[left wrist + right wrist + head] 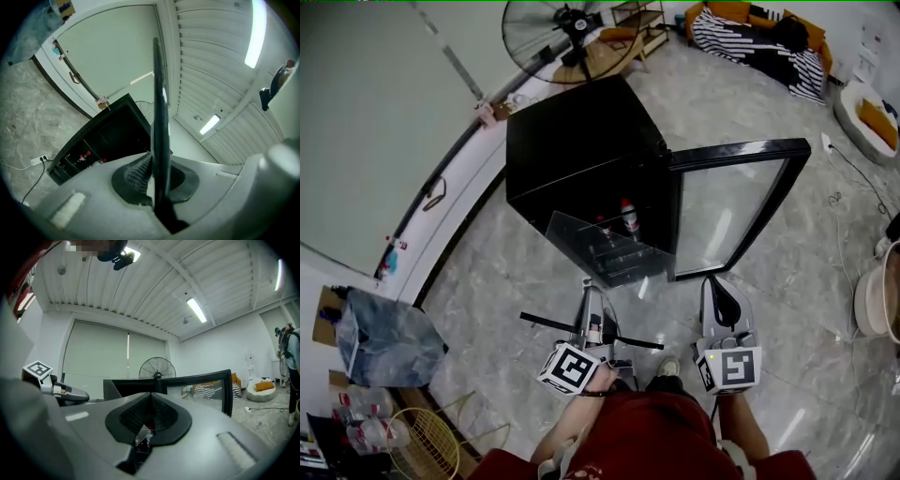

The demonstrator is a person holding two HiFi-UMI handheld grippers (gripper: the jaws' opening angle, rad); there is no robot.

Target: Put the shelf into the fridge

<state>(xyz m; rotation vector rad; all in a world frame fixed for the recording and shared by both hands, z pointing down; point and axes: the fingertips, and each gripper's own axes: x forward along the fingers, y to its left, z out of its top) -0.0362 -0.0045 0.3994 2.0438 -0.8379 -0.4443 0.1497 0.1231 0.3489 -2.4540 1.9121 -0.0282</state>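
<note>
Left gripper [592, 309] is clamped tight on the shelf [546, 322] at its black near edge, which runs crosswise to the jaws; the glass reaches ahead, towards the open fridge [581, 150]. Right gripper [718, 291] is closed and empty

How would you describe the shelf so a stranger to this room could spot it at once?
Find the black fridge on the marble floor, its glass door swung open. Right before its open front, the left tool grips the shelf: a clear flat pane with a dark bar along its near edge. Unlike the black-framed door, it is hinged to nothing.
</note>
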